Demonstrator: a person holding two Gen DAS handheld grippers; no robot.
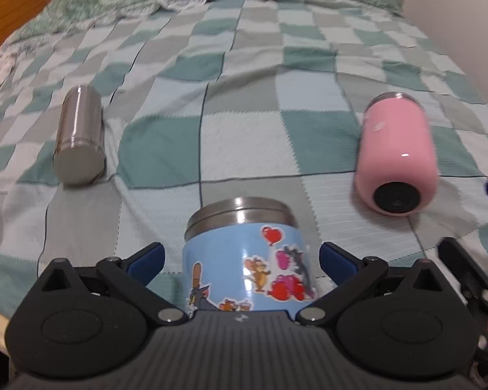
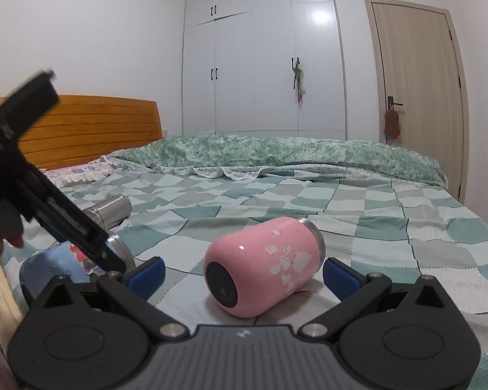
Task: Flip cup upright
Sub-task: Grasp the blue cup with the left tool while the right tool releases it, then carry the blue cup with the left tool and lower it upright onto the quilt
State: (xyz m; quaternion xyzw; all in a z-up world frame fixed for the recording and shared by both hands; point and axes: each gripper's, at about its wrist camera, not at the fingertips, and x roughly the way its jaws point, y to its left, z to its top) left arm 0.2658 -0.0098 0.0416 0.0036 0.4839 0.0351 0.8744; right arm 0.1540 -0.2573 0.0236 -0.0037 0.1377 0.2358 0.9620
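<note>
A blue cartoon-sticker cup (image 1: 244, 260) with a steel rim lies on its side between the fingers of my left gripper (image 1: 242, 258), which is open, its blue pads beside the cup with a gap on each side. The cup also shows in the right wrist view (image 2: 58, 266), partly hidden by the left gripper. A pink cup (image 2: 263, 269) lies on its side, black base toward me, between the open fingers of my right gripper (image 2: 244, 274), untouched. It also shows at the right of the left wrist view (image 1: 395, 159). A plain steel cup (image 1: 78, 139) lies on its side at the left.
All cups lie on a bed with a green-and-white checkered quilt (image 2: 374, 221). A green floral duvet (image 2: 276, 156) is bunched at the far side. A wooden headboard (image 2: 91, 126), white wardrobe (image 2: 263, 58) and door (image 2: 416, 97) stand behind.
</note>
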